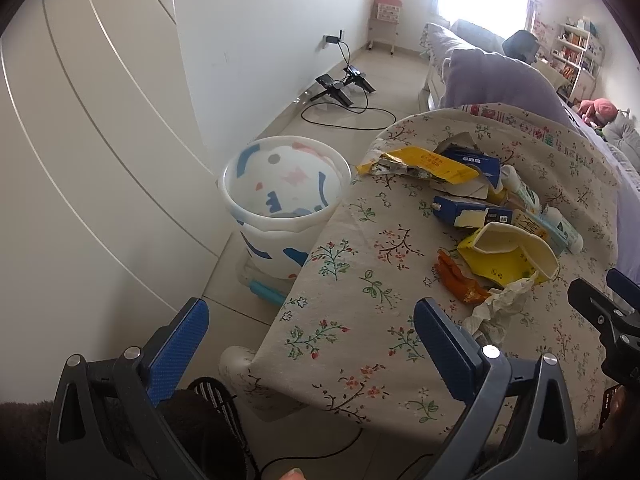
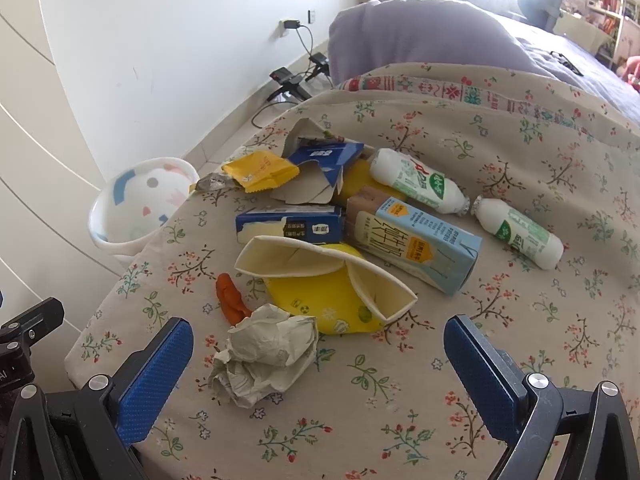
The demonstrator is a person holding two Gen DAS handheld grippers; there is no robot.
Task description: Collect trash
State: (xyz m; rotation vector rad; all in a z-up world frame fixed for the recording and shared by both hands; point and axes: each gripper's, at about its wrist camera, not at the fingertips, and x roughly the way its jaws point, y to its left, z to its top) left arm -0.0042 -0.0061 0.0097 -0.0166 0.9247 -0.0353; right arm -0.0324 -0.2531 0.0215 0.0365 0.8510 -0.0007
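A pile of trash lies on a table with a floral cloth (image 2: 460, 420): a crumpled paper ball (image 2: 264, 360), an orange wrapper (image 2: 230, 300), a flattened yellow cup (image 2: 320, 280), blue cartons (image 2: 292, 226), a light-blue milk carton (image 2: 416, 240), two white bottles (image 2: 416, 186), and a yellow packet (image 2: 260, 170). My right gripper (image 2: 318, 354) is open, with the paper ball between its fingers. My left gripper (image 1: 310, 340) is open and empty over the table's left edge. A white patterned bin (image 1: 286, 204) stands on the floor left of the table.
White wall and cabinet doors on the left. Chargers and cables (image 1: 340, 88) lie on the floor by the wall. A purple pillow (image 2: 420, 40) and bedding lie behind the table. The right gripper shows at the right edge of the left wrist view (image 1: 608, 312).
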